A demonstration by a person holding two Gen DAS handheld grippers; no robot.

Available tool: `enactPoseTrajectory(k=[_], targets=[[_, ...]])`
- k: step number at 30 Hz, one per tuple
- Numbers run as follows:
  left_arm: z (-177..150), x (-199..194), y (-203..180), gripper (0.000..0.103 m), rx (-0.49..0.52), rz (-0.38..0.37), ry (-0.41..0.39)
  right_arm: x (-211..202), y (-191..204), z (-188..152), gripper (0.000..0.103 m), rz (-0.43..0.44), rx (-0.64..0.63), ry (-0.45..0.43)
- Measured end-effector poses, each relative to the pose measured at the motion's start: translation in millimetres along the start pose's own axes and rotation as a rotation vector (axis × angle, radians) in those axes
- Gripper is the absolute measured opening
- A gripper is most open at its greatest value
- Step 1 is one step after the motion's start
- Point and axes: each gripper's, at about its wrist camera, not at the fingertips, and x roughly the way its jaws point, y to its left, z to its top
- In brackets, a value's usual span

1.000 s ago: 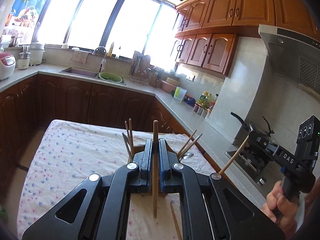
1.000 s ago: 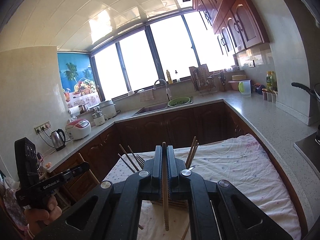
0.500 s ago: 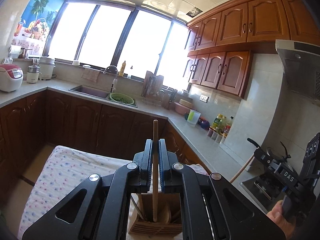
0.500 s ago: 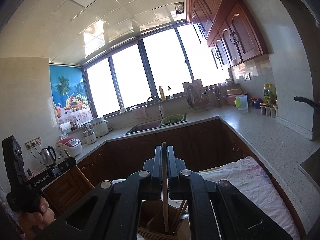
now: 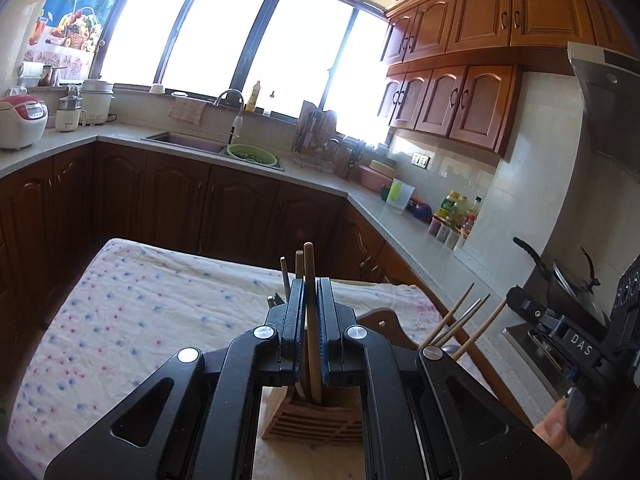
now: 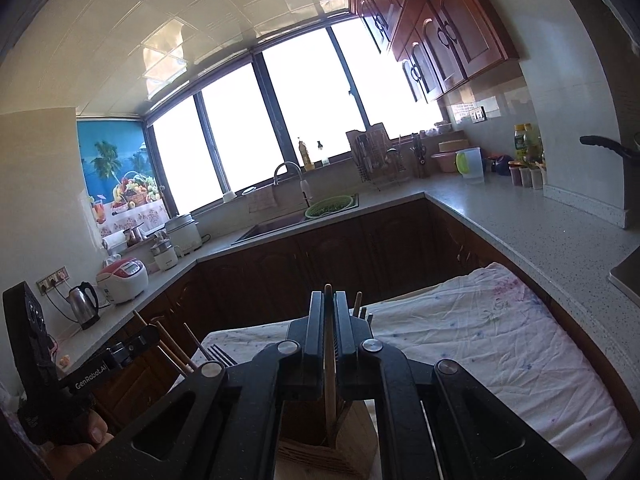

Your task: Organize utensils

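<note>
My left gripper (image 5: 310, 300) is shut on a wooden chopstick (image 5: 311, 320) that stands upright, its lower end inside the slatted wooden utensil holder (image 5: 316, 420). My right gripper (image 6: 329, 312) is shut on another wooden chopstick (image 6: 329, 380), its lower end down in the same holder (image 6: 332, 452). More chopsticks (image 5: 460, 324) lean out of the holder's right side. A fork (image 6: 218, 354) and chopsticks (image 6: 176, 348) lean out on the left in the right wrist view. The other hand-held gripper shows at each view's edge.
The holder stands on a table under a white dotted cloth (image 5: 140, 300). A grey countertop (image 6: 520, 220) runs around the kitchen with a sink, a green colander (image 5: 252, 154), a rice cooker (image 5: 20, 120), a kettle (image 6: 84, 304) and bottles. A pan (image 5: 560, 280) sits on the stove at right.
Both grippers have come down with their chopsticks, and the chopstick ends now sit in the holder. The views tilted down, so more of the table shows.
</note>
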Motion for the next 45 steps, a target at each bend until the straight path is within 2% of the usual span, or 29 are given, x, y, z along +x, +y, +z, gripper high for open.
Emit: enactPoseTrajectory(k=[3,20,24,26,27,28,30,32,33,37,40,45], targets=[[-9,7,1,0.005,0.003,0.002,0.028,4,-3,-5,0.004,-0.006,0.008,0.019],[-7,6,0,0.006,0.012,0.012,0.032,10,-6,-10,0.004,-0.014,0.015,0.057],[-5,3,1,0.006,0.012,0.007,0.038,10,-8,-9,0.01,-0.012,0.019,0.064],[-4,-3,0,0.007,0.011,0.006,0.03,8,-9,-8,0.014,-0.006,0.029,0.061],[-4,-7,0,0.008,0.009,0.005,0.026,5,-10,-8,0.022,-0.002,0.037,0.057],[-4,-11,0,0.012,0.004,0.006,0.021,3,-11,-7,0.033,0.005,0.046,0.052],[-3,-21,0,0.02,-0.002,0.008,0.004,-4,-13,-7,0.044,0.017,0.059,0.039],[-5,-33,1,0.032,-0.003,0.02,-0.015,-11,-13,-8,0.045,0.02,0.059,0.034],[-7,-38,3,0.034,-0.008,0.026,-0.02,-15,-13,-10,0.048,0.025,0.059,0.034],[-24,-58,16,0.049,-0.048,0.049,-0.01,-34,-14,-24,0.068,0.035,0.065,0.022],[-47,-69,26,0.055,-0.063,0.07,0.024,-48,-14,-44,0.075,0.034,0.061,0.033],[-86,-83,39,0.055,-0.098,0.085,0.107,-63,-15,-86,0.078,0.03,0.046,0.102]])
